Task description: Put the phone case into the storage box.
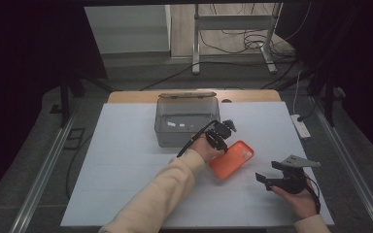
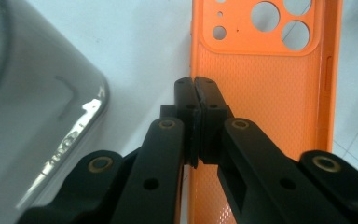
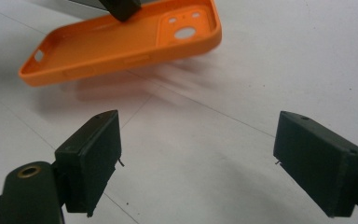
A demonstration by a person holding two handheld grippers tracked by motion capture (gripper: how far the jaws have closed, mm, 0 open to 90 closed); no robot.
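1. The left gripper (image 2: 195, 93) has its jaws pressed together on the long edge wall of an orange phone case (image 2: 261, 88). In the left gripper view the pinched rim runs straight ahead of the jaws, and the rest of the case spreads out to their right, with the camera cut-outs at the far end.
2. In the right gripper view the case (image 3: 121, 42) looks tilted, with one long side raised off the white tabletop (image 3: 242, 84) and a shadow beneath it.
3. The right gripper (image 1: 272, 180) hangs spread wide and empty, well apart from the case. From it, the case lies ahead and to the left, with its long axis running crosswise.
4. A clear plastic box (image 1: 187, 121) stands just beyond the left gripper (image 1: 222, 136), on the side away from the case.
5. The left hand is judged far nearer; any carry into the box looks to be its job.
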